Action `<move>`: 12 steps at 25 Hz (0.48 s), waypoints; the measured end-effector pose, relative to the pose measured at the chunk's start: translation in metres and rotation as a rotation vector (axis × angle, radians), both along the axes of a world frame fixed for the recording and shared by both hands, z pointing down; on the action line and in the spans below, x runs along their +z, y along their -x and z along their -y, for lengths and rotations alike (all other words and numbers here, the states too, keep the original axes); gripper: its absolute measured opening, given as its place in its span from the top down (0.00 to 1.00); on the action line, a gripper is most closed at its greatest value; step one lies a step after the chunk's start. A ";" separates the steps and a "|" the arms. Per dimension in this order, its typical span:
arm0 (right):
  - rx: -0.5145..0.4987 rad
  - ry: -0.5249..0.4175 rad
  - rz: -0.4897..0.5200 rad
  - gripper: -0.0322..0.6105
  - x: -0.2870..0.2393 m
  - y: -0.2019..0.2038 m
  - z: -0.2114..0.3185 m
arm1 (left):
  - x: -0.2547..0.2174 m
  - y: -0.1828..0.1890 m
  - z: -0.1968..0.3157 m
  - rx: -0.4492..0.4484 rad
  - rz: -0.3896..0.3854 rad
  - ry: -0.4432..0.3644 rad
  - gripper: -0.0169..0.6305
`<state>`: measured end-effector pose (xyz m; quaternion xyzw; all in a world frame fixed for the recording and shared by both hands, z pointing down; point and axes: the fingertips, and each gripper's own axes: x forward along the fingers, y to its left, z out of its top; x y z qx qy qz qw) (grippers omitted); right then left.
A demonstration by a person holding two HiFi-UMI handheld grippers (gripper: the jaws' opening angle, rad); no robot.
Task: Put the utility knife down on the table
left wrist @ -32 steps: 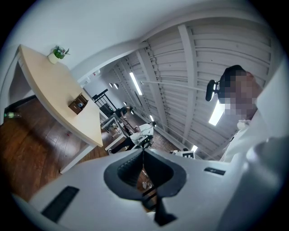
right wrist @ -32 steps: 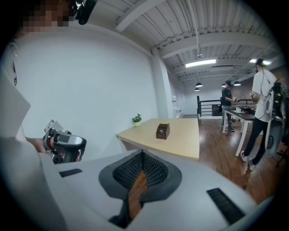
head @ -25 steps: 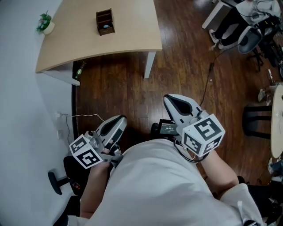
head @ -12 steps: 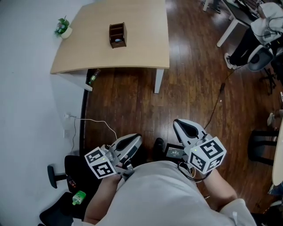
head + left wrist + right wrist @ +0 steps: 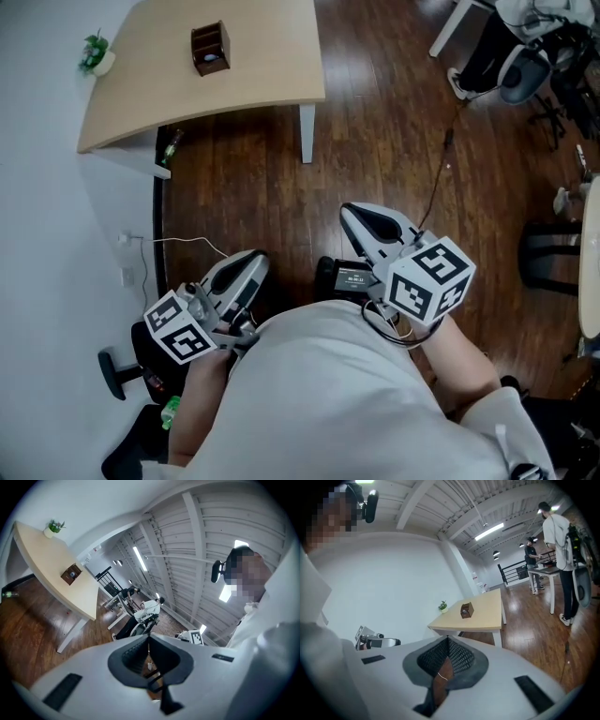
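Table [image 5: 267,70] long axis left-right; holder [image 5: 209,49] atop (contents unclear).

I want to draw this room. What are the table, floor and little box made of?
Table: pale wood or laminate, smooth, matte, no grain visible. Floor: dark brown wood planks, slightly glossy, seams showing. Box: probably dark wood, with compartments; too small to be sure.

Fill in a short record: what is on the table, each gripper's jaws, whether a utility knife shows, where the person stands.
On table: brown box, small potted plant
Left gripper: jaws together, nothing between
Right gripper: jaws together, nothing between
Utility knife: none in any view
Person: on dark wooden floor, away from table
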<state>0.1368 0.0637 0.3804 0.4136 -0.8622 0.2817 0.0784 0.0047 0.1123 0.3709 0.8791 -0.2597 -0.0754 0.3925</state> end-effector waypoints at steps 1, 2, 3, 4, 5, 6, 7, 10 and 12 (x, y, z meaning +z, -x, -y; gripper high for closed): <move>0.010 -0.003 -0.002 0.95 -0.001 0.001 -0.001 | 0.001 0.004 -0.002 0.002 -0.001 0.003 0.97; 0.021 -0.007 -0.006 0.95 -0.002 0.003 -0.002 | 0.003 0.009 -0.005 0.005 -0.002 0.011 0.97; 0.031 -0.010 -0.014 0.95 -0.003 0.004 -0.004 | 0.005 0.013 -0.008 0.010 -0.004 0.020 0.97; 0.042 -0.012 -0.024 0.95 -0.003 0.005 -0.006 | 0.007 0.016 -0.010 0.015 -0.006 0.028 0.97; 0.051 -0.015 -0.035 0.95 -0.004 0.005 -0.007 | 0.008 0.019 -0.011 0.021 -0.008 0.034 0.97; 0.060 -0.016 -0.046 0.95 -0.004 0.006 -0.008 | 0.008 0.020 -0.013 0.028 -0.010 0.037 0.97; 0.068 -0.017 -0.055 0.95 -0.005 0.007 -0.010 | 0.008 0.022 -0.014 0.037 -0.012 0.037 0.97; 0.090 -0.021 -0.077 0.95 -0.006 0.017 -0.021 | 0.008 0.030 -0.023 0.073 -0.024 0.038 0.97; 0.103 -0.030 -0.091 0.95 -0.009 0.021 -0.026 | 0.009 0.032 -0.028 0.100 -0.034 0.035 0.97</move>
